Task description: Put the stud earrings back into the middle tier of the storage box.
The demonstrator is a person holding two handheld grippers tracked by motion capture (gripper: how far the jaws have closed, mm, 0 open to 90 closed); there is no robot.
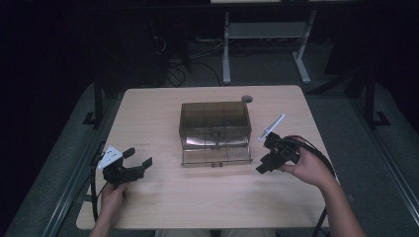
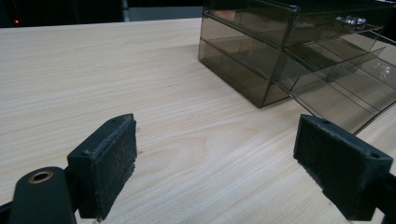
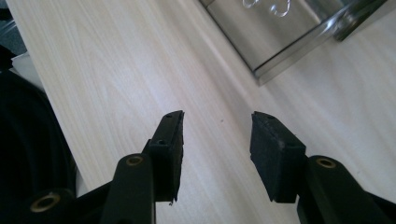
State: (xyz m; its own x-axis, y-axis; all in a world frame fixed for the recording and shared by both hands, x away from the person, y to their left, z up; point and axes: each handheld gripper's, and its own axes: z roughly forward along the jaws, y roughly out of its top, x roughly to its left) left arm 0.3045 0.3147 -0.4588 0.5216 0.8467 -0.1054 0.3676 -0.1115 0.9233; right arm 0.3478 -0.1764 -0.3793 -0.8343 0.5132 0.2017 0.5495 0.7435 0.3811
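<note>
— Where is the drawer box point(image 1: 215, 132) now?

— I see it in the middle of the desk point(image 1: 163, 197), smoky and transparent, its lower drawer pulled out toward me.

— And your tools?

— My left tool point(image 1: 139, 159) is spread wide, nothing between, well apart from the box. My right tool point(image 1: 264, 154) is also spread and empty, near the box's right side.

The drawer box point(image 3: 285, 32) is cut off by the right gripper view's top edge; the small shiny thing point(image 2: 352, 20) inside cannot be identified.
</note>
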